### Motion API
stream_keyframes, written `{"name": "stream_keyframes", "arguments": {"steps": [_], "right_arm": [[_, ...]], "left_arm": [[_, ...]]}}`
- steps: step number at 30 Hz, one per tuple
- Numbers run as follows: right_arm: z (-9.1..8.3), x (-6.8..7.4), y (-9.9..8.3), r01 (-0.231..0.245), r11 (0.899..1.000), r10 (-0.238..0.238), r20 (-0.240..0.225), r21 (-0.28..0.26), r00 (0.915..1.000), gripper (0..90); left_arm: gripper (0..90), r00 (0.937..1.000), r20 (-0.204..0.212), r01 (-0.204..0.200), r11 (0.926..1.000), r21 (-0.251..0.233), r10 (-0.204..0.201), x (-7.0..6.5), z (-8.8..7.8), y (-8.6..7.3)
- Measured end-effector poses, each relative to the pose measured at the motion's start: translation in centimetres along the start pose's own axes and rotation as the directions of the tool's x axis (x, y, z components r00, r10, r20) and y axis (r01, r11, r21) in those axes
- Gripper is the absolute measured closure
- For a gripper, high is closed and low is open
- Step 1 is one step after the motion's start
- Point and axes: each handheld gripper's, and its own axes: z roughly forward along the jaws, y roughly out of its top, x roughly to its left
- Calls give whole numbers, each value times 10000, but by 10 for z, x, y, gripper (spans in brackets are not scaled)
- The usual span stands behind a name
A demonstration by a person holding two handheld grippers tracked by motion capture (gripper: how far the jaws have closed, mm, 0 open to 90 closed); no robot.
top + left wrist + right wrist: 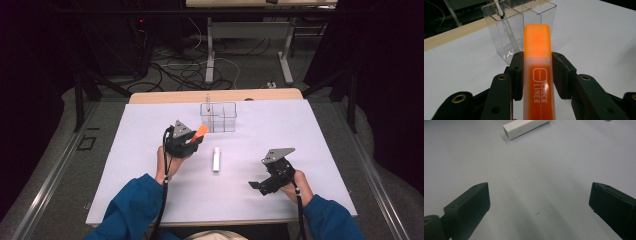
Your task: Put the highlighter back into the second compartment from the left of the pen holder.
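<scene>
Orange highlighter point(538, 75) held in the left tool point(537, 72), above the white worktop point(150, 200) and just short of the clear compartmented holder point(218, 117). We see both pads clenched on the flat sides of the barrel, just below the cap, which projects forward towards the holder. The grasp sits on the widest, flattest part of the body, so we judge it well placed: a hold on the cap could pull the cap off.

We take the highlighter to be light, rigid plastic, smooth and somewhat slippery, unlikely to deform or break under the pads. Its length beyond the grasp gives some leverage, so a knock against the holder's rim could twist it between the pads. The holder looks thin-walled and light; we expect it to slide or tip if struck. One compartment already carries a slender pen point(506, 25).

The right tool point(267, 182) rests low over the worktop, its jaws released and wide apart with nothing between them. A white rectangular stick point(216, 159) lies flat between the two tools.
</scene>
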Motion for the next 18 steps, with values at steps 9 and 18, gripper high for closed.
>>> {"name": "stream_keyframes", "arguments": {"steps": [9,18], "right_arm": [[-1,0,0,-5,10000,5,46,-19,10000,26],[0,-1,0,83,10000,-83,2,-45,10000,26]], "left_arm": [[646,10000,-22,-45,9992,-401,44,-3,6,10],[646,9998,184,55,9965,-828,-40,-4,13,18]]}}
